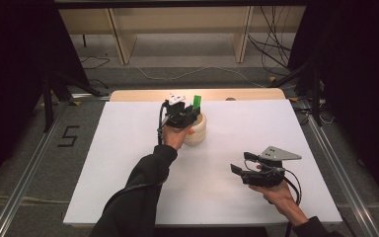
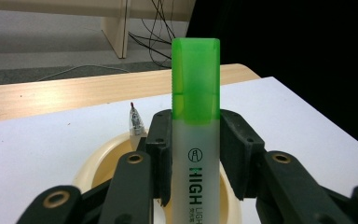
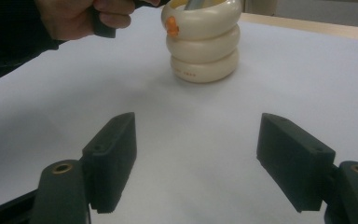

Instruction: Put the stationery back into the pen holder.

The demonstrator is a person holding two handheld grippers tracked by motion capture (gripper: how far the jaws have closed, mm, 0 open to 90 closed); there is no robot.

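1. A green highlighter (image 2: pixel 196 121) stands upright between the two black jaws of the left hand-held gripper (image 2: pixel 196 154). The jaws are closed on its pale body, and the green cap rises above them. The word "HIGH" is printed along the body.
2. The highlighter is held directly over the opening of a cream pen holder (image 2: pixel 93 163). In the high view the green cap (image 1: pixel 197 102) shows just above this holder (image 1: pixel 197 132).
3. The pen holder (image 3: pixel 203 42) looks like three stacked rings, with a small orange mark on the side. It stands on the white worktop (image 1: pixel 128 148), in the far middle part.
4. Inside the holder, the tip of a clear pen (image 2: pixel 134 120) sticks up at the far rim, just beside the left jaw.
5. The left hand (image 1: pixel 175 136) holds its gripper (image 1: pixel 180 114) close beside the holder, and a dark sleeve (image 1: pixel 138 192) comes in from the bottom edge.
6. The right hand-held gripper (image 1: pixel 237 169) is well apart from the holder, in the near right part of the worktop. Its jaws are wide apart and hold nothing; in the right gripper view bare white worktop (image 3: pixel 196 154) shows between them.
7. A strip of light wood (image 1: pixel 143 95) shows behind the white worktop.
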